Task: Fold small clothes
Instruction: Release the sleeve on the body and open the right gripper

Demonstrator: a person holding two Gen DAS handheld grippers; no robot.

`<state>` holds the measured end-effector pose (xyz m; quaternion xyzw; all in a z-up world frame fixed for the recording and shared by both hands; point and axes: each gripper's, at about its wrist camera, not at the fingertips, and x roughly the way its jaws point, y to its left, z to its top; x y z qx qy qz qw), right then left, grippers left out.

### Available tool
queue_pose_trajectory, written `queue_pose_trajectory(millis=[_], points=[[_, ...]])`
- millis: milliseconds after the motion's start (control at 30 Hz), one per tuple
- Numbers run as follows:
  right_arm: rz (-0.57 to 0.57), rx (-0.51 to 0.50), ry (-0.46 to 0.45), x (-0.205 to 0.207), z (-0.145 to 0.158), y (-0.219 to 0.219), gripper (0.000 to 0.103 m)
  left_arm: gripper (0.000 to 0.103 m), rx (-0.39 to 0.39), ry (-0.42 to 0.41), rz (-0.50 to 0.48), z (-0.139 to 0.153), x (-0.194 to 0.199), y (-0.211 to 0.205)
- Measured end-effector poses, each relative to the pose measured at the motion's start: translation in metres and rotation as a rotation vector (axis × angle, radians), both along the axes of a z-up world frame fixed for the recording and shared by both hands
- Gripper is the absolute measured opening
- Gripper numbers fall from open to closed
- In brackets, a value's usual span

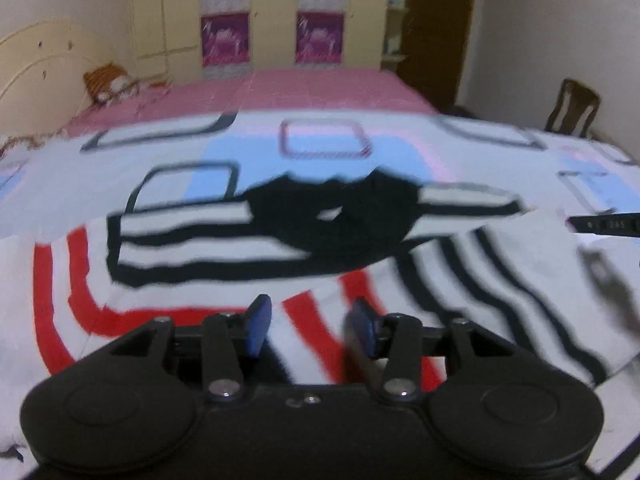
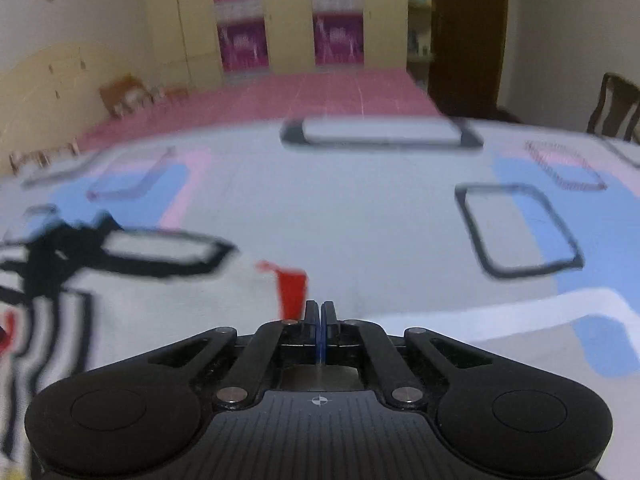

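A small white garment (image 1: 248, 236) with black and red stripes and a black collar lies spread on the patterned sheet. My left gripper (image 1: 308, 330) is open, its blue pads (image 1: 258, 330) just above the garment's red-striped part, holding nothing. In the right wrist view my right gripper (image 2: 320, 316) is shut, pads together, at the garment's right edge (image 2: 168, 304), beside a red patch (image 2: 292, 290). I cannot tell whether cloth is pinched between its pads. The right gripper's tip also shows at the right edge of the left wrist view (image 1: 604, 224).
The garment lies on a white sheet with blue, pink and black squares (image 2: 360, 216) over a pink bed (image 1: 280, 92). A headboard (image 1: 36, 56) is at left, a wardrobe (image 1: 272, 12) behind, a wooden chair (image 1: 574, 108) at right.
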<state>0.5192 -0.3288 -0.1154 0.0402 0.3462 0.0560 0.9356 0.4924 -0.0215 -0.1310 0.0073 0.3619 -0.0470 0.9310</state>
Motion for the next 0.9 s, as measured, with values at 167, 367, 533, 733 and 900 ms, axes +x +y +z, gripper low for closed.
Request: queue_pose_trajectory(millis=[167,367,533,733,900], points=[[0.068,0.027,0.068,-0.040,0.006,0.022,0.000,0.047,-0.014,0.021,-0.069,0.000,-0.020,-0.025],[0.058,-0.037,0.072,-0.079,0.007,0.041,0.000,0.048,0.002,0.021,-0.070,0.001,-0.031,-0.028],[0.072,0.009,0.136,-0.110,-0.006,0.053,0.000,0.051,0.031,0.075,-0.078,-0.014,-0.040,-0.032],[0.062,0.032,0.118,-0.126,0.008,0.066,0.000,0.051,0.026,0.081,-0.081,-0.011,-0.042,-0.028],[0.059,0.031,0.118,-0.119,0.011,0.073,0.000,0.052,0.029,0.037,-0.083,-0.001,-0.041,-0.021]])
